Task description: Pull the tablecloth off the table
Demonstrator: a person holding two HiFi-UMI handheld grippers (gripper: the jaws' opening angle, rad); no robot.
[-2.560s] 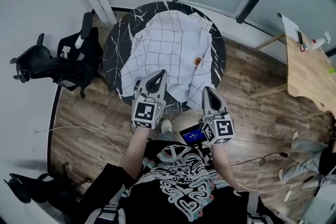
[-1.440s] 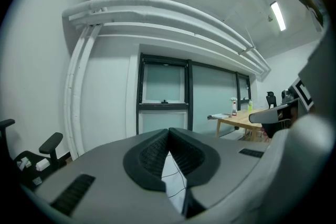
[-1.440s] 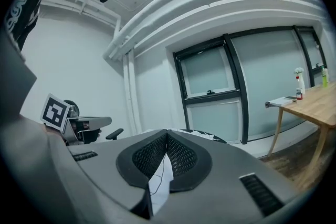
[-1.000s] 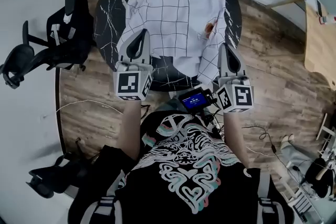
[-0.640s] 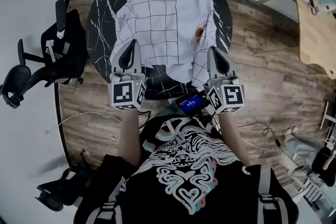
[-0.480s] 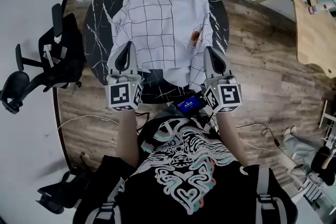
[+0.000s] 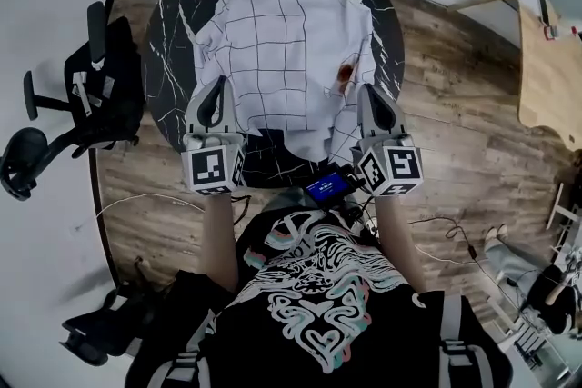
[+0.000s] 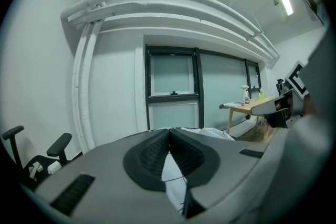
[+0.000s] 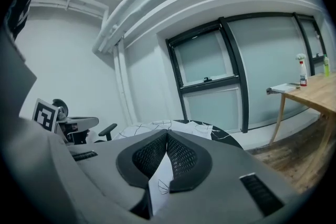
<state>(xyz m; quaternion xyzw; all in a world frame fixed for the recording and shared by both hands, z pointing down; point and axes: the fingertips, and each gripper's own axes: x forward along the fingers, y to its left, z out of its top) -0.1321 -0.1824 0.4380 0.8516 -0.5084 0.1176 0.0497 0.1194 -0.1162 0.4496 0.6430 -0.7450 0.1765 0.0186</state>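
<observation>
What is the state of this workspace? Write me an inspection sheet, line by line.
Surface: round black marble table, partly covered.
Job's things: white checked tablecloth, rumpled, with a reddish stain near its right side.
Clutter: nothing seen on the table.
Grippers: left gripper and right gripper each shut on the tablecloth's near edge.
Cables: white cable on the floor at left; dark cable at right.
Surroundings: black office chair, wooden desk, plank floor.
</observation>
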